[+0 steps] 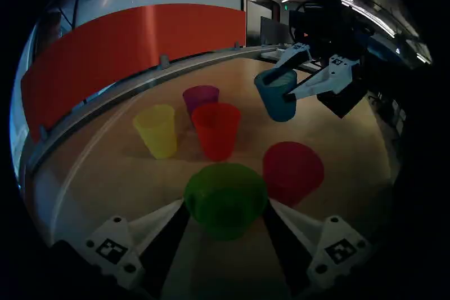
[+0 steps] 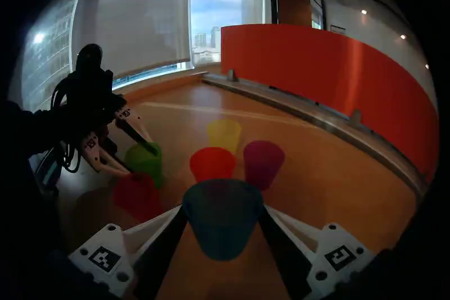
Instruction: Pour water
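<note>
The left tongs [image 1: 225,205] are clamped on a green cup [image 1: 225,193], with one finger on each side of its wall. The right tongs [image 2: 222,210] are clamped in the same way on a blue cup [image 2: 222,218]. So the grasping step looks finished and the pouring is not yet begun, because both cups are nearly upright.

In the left gripper view the blue cup is at 1 o'clock from the green one, well apart and, I think, lifted off the surface [image 1: 112,187]. In this dim light I cannot tell whether either cup has water inside. The next move calls for bringing one rim over the other cup's mouth and then tilting slowly.

The cups are tapered, smooth, translucent plastic, probably light. A dark red cup [image 1: 292,170] is just beside the green one at 2 o'clock. An orange cup [image 1: 216,128] is at 12, a purple cup [image 1: 201,96] is behind it, and a yellow cup [image 1: 156,130] is at 10. The surface is glossy wood.
</note>
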`<state>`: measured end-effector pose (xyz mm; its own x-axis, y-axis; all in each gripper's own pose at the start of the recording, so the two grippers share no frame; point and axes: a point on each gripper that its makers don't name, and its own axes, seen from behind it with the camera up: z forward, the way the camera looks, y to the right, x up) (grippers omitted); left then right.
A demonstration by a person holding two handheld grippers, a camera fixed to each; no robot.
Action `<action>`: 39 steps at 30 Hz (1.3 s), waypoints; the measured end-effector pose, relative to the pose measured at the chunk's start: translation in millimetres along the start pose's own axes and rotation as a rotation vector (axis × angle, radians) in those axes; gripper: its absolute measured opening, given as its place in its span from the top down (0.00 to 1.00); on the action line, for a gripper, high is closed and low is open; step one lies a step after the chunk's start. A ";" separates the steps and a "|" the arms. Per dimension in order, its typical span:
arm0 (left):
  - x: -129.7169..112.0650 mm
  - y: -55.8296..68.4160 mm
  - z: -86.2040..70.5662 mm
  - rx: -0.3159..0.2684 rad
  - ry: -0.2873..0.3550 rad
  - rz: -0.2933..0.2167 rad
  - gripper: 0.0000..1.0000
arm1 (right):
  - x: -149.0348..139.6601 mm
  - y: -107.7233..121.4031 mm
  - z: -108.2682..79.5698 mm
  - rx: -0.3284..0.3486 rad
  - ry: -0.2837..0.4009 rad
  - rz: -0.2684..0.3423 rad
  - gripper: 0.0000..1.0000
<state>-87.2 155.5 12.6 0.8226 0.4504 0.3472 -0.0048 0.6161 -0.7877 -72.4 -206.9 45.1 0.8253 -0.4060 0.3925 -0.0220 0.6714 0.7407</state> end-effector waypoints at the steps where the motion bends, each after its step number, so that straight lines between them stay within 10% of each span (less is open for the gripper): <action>1: -0.4 0.1 -0.3 0.000 0.002 -0.002 0.15 | 0.0 0.6 0.6 -0.001 -0.001 -0.001 0.10; 39: -18.1 -1.7 -6.2 0.002 -0.004 -0.010 0.10 | -21.6 15.4 43.3 -0.004 -0.037 0.005 0.10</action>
<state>-98.6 142.3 4.5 0.8203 0.4468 0.3569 0.0021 0.6217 -0.7833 -115.0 -214.6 71.6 0.8035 -0.4253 0.4166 -0.0243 0.6758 0.7367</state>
